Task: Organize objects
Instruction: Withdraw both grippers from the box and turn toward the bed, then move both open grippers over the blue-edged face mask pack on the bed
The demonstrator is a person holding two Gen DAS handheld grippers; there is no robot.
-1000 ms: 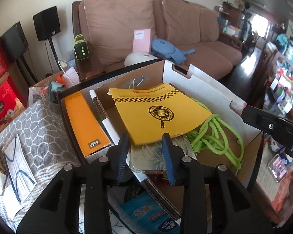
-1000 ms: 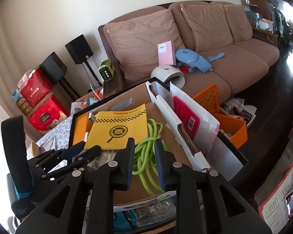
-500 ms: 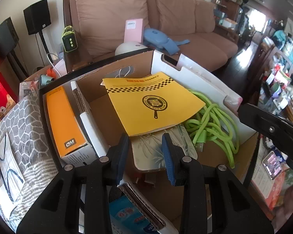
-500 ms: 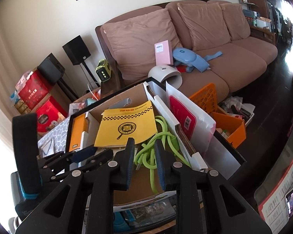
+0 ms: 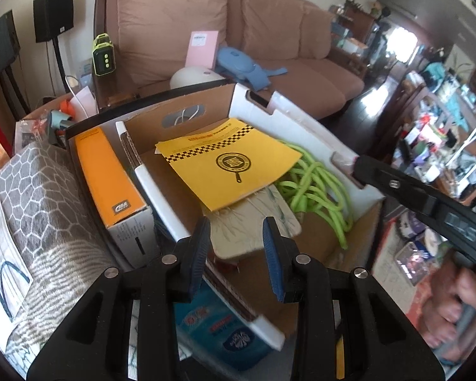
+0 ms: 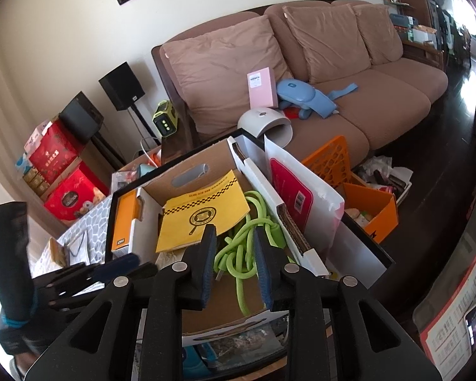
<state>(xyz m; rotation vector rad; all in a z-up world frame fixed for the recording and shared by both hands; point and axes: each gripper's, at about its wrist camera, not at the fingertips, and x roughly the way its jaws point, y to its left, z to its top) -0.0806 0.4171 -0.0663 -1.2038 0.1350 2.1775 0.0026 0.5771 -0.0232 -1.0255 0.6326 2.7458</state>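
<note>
Rope, bright green and soft (image 6: 244, 247), lies coiled in the brown cardboard box (image 6: 187, 158), beside the yellow paper envelope (image 6: 203, 212). Light, limp, likely to snag; best pinched at its bunched knot. Right gripper (image 6: 233, 262) hovers above, jaws opening, empty. Left gripper (image 5: 236, 250) stands part-open, empty.

Green cord (image 5: 314, 187) partly under yellow booklet (image 5: 234, 162), blue packet (image 5: 225, 339) behind left gripper (image 5: 236, 244)
</note>
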